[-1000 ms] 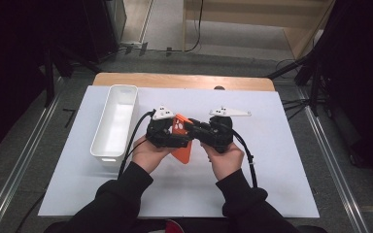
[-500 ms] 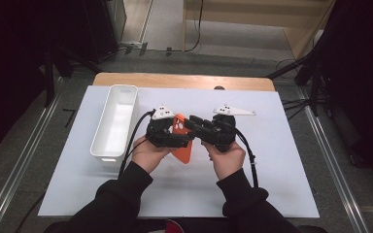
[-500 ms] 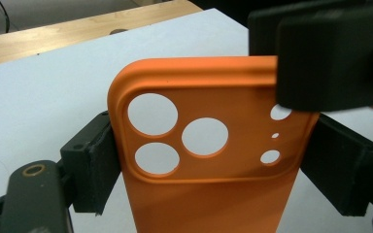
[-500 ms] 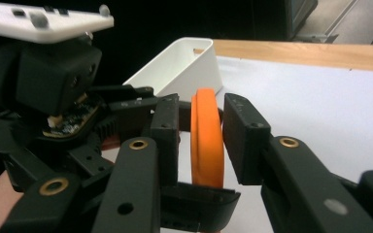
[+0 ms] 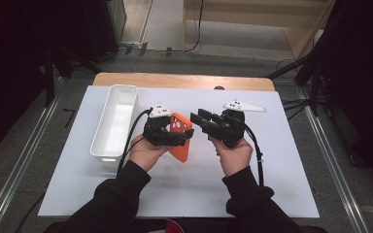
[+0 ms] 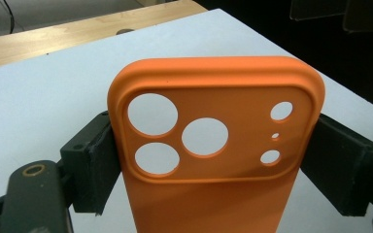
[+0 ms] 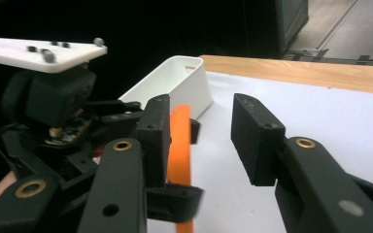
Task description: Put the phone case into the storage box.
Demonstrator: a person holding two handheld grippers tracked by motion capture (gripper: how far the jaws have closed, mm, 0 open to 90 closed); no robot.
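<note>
An orange phone case (image 5: 180,137) with camera cutouts is held above the white table cover. My left gripper (image 5: 186,138) is shut on it, the pads (image 6: 93,165) pressing its two long edges just below the cutouts (image 6: 204,137). My right gripper (image 5: 202,119) hangs a short way to the right of the case, pointing left at it. Its jaws have just been opening and nothing is between them. In the right gripper view the case's thin edge (image 7: 180,141) shows beyond the open jaws (image 7: 201,141), with the left gripper (image 7: 53,104) behind it.
A long white bin (image 5: 115,121) stands at the left of the white cover (image 5: 281,189), also seen in the right gripper view (image 7: 177,80). A wooden table edge (image 5: 184,80) runs along the back. Dark equipment and metal rails flank the table.
The right gripper, earlier close against the case beside the left one, has drawn back to the right and its jaws have spread. The left gripper still holds the case in place.
</note>
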